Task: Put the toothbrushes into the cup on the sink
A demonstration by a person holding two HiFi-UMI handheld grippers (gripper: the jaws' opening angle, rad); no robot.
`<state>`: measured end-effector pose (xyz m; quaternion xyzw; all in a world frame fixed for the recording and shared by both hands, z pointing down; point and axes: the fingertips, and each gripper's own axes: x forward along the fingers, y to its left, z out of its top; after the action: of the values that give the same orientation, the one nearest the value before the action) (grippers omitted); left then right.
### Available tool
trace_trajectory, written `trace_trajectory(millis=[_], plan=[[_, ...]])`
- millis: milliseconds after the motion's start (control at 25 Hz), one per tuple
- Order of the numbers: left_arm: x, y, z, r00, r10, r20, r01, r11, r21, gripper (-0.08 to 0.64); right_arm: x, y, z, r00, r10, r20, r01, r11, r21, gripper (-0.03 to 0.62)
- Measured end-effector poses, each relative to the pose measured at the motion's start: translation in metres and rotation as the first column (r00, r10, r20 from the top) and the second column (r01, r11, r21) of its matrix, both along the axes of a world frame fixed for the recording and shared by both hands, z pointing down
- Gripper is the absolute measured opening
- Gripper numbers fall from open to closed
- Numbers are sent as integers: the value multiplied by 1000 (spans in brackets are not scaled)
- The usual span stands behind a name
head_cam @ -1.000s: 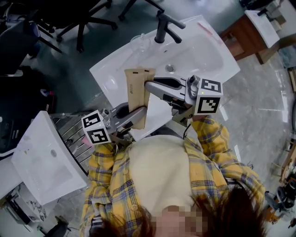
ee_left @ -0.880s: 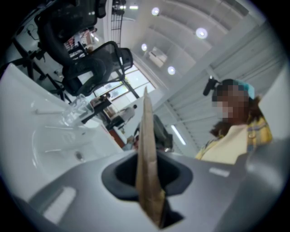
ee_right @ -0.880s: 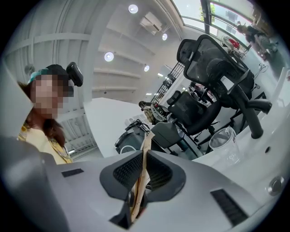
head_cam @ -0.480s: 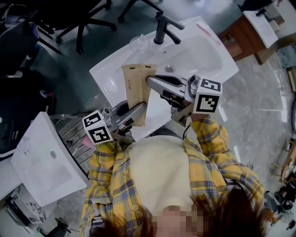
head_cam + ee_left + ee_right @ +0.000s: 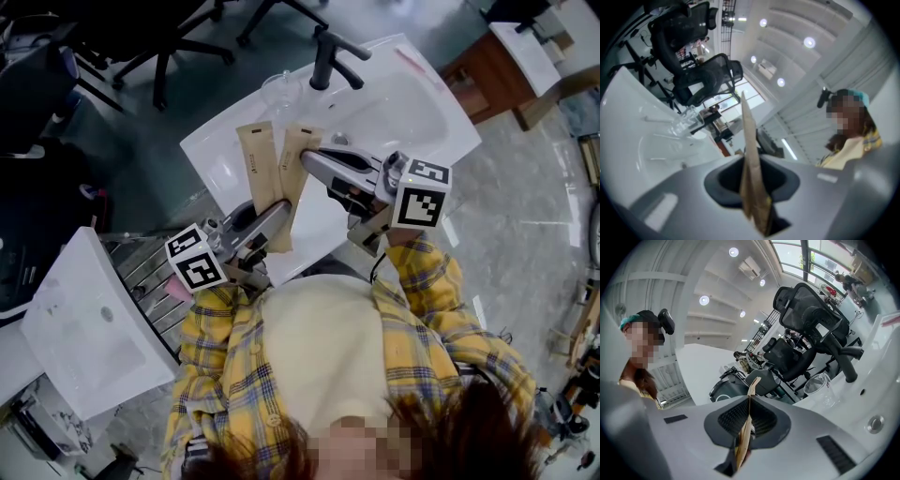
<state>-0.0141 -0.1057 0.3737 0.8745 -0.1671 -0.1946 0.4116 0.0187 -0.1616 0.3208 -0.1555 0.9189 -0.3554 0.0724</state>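
While L gripper [image 5: 274, 214] & R gripper [image 5: 309, 161] each clamp a paper toothbrush packet [image 5: 256, 159], a floppy wrap may buckle on the far cup [image 5: 281, 92] rim.

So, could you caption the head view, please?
Left gripper holds one packet, right gripper a second packet, above the sink with the cup.

Floor [image 5: 534, 216]: grey, glossy, fills right side of head view. Black office chairs [image 5: 56, 66] at upper left. Brown wood cabinet [image 5: 483, 80] w/ white top at upper right. Lower left: spare white basin [image 5: 84, 319] beside a metal rack [image 5: 141, 267]. Gripper views look upward: white ceiling [image 5: 797, 23] w/ round recessed lights [image 5: 704, 300], all lit. Mesh-back chair [image 5: 811, 317] at upper right of right gripper view.
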Motion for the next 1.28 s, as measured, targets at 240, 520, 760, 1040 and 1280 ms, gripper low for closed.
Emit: trace_trajectory(millis=[240,520,760,1040,1280], plan=[[-7,-5,-6,998,-58,-30,58,998,-3,72,8,-2,-4,1000,28,-7,-28,1000,7,17],[-22,-11,-8,987,-148,-66,147,989,-21,71,16,-5,-6,999,51,-9,-51,999,9,16],[-36,-16,-5,973,-224,-60,222,974,-33,58,25,-11,-15,997,72,-8,-72,997,16,15],[-52,-11,12,957,-291,-1,290,955,-58,11,35,-20,-28,992,122,-39,-119,989,88,15],[-52,-9,18,953,-296,72,300,953,-52,9,32,-42,-35,984,167,-69,-157,979,129,15]])
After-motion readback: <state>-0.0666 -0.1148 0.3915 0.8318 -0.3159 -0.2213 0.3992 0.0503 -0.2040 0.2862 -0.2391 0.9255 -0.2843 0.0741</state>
